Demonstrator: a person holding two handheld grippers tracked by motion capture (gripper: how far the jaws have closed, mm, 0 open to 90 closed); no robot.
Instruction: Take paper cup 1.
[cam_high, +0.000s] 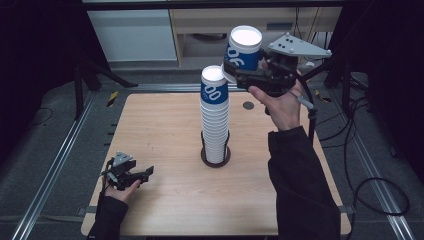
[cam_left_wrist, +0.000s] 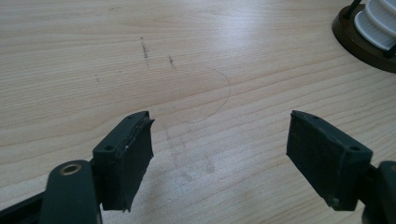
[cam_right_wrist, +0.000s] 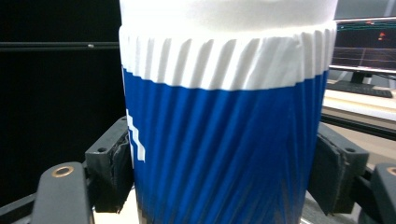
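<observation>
The right claw is clenched on a blue and white paper cup, held tilted in the air just beside the top of the cup stack. That stack stands in a round dark holder mid-desk. The left claw rests released near the desk's near left corner, gripping nothing.

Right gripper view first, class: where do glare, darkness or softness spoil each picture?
Right gripper view: the held cup's white rim is washed out, with black at the left. High view: the stack top glares white and the surroundings are dark. Left gripper view: soft sheen on the table.
</observation>
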